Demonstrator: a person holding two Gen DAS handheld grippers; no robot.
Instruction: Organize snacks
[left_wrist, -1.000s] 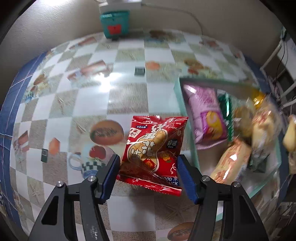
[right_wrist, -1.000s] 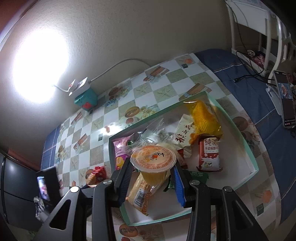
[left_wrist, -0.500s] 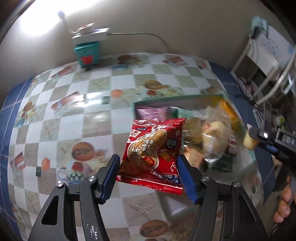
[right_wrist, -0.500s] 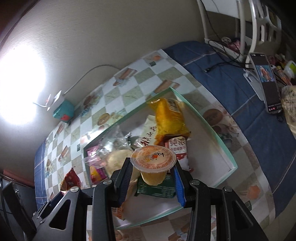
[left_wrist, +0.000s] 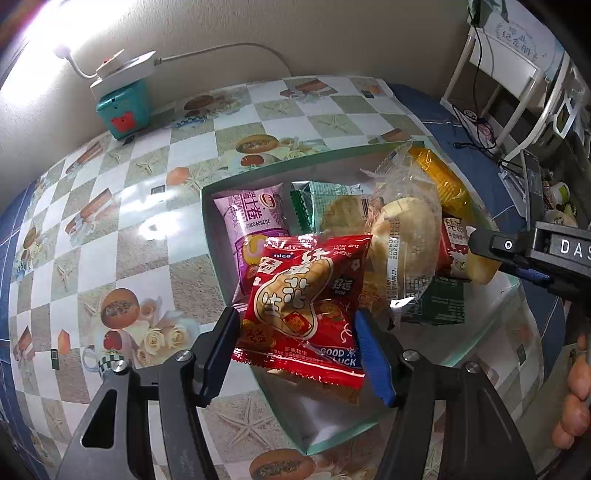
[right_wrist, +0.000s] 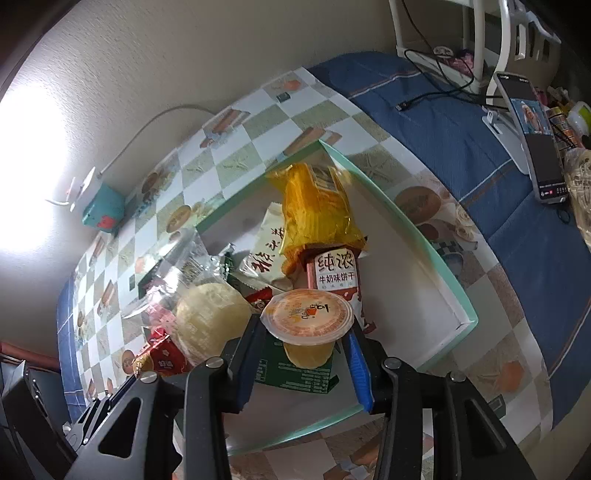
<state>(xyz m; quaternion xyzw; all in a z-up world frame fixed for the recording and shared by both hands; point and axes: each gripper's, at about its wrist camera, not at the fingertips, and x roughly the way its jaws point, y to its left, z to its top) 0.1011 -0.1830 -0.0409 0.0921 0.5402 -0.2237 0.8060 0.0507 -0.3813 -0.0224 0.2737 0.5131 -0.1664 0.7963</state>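
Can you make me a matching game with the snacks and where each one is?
Things:
1. red peanut packet
2. orange jelly cup with foil lid
3. purple snack packet
4. small teal box

Places:
A. by the wall, under a white power strip
B. between the left gripper's blue pads
C. lying flat in the box tray, at its left wall
D. between the right gripper's blue pads

Pairs: 1-B, 2-D, 3-C, 4-A
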